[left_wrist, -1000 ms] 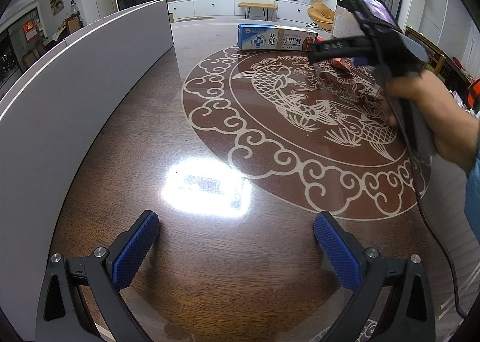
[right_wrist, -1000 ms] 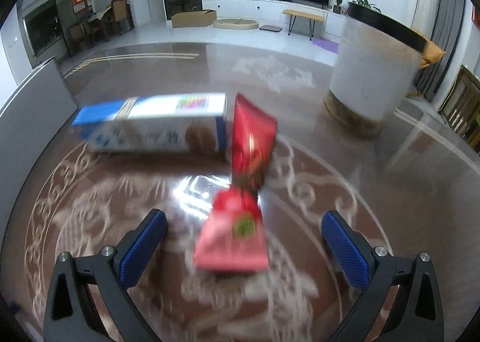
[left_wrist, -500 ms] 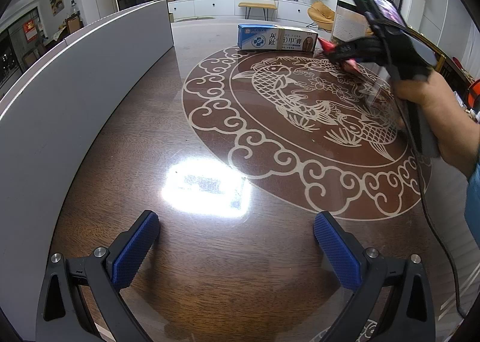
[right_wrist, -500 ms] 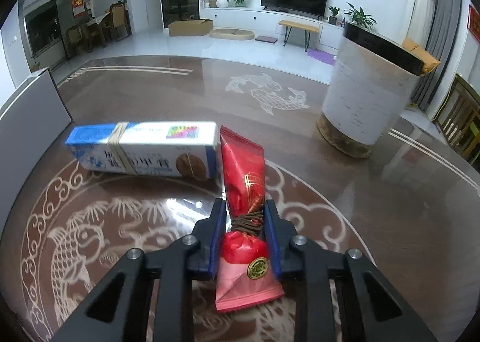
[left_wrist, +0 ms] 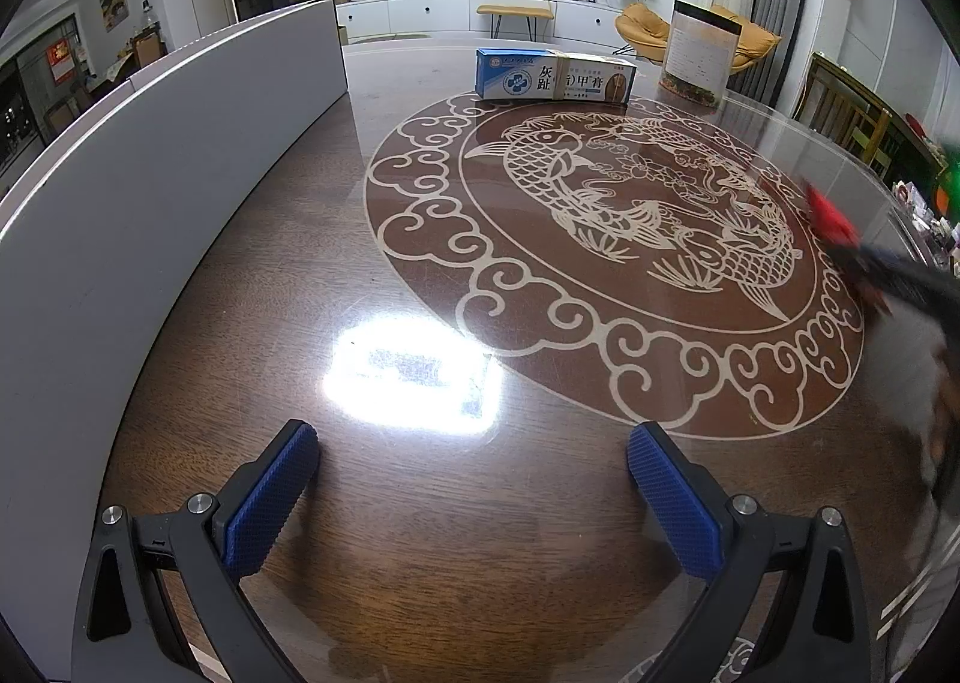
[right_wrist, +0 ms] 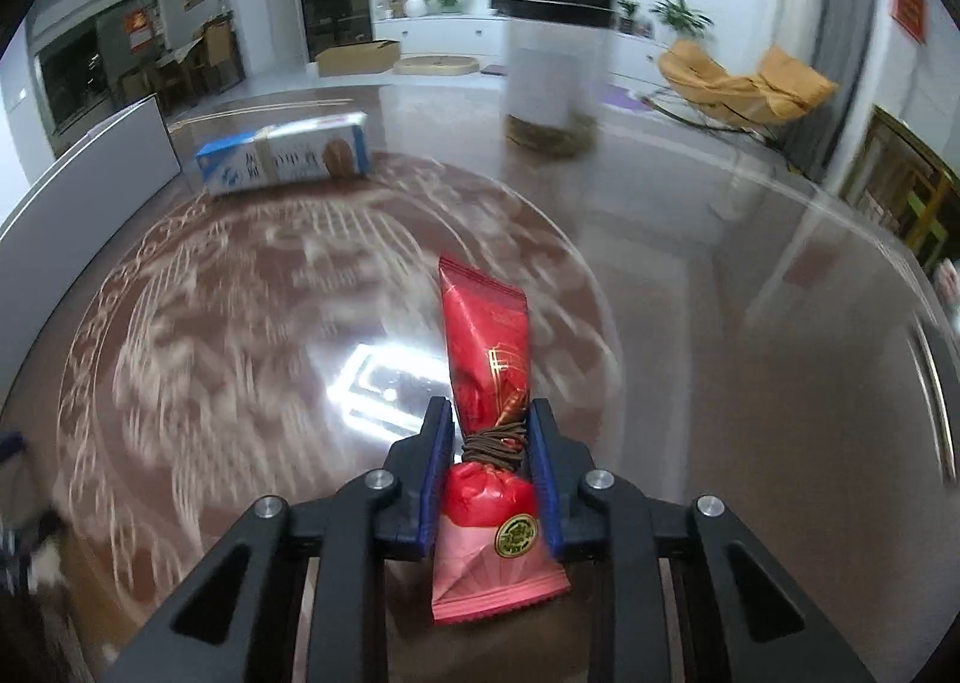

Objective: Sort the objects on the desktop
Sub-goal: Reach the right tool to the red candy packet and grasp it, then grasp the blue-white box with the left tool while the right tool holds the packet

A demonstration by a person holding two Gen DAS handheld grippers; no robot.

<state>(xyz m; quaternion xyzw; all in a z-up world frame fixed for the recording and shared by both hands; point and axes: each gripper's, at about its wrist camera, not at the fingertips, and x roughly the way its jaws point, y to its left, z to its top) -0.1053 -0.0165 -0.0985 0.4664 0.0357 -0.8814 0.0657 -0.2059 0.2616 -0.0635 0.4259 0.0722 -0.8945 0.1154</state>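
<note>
While the red packet [right_wrist: 487, 359] is clamped at its tied waist between the closed blue pads of the right gripper [right_wrist: 489, 446], it is carried clear of the table [right_wrist: 690, 323], and the streaked inlay beneath it suggests quick travel. In the left wrist view the same packet is glimpsed as a red blur [left_wrist: 831, 218] at the table's right edge, so it is judged to be on its way to wherever it belongs; no bin or tray is shown, and the destination cannot be told. The sort is reckoned barely begun: one item is lifted but not placed, and the blue-and-white box [left_wrist: 555, 75] is left untouched at the far side of the fish medallion, with the black-rimmed white canister [left_wrist: 699, 53] just beside it. The left gripper [left_wrist: 471, 494] is held wide open and empty, low over the near wood.

Against half a second ago, the packet, then pinched just beside the box on the surface, is now seen raised and drawn well away from it. The right hand has been swept from the far side of the medallion to the frame's edge. The left gripper has not been shifted.
</note>
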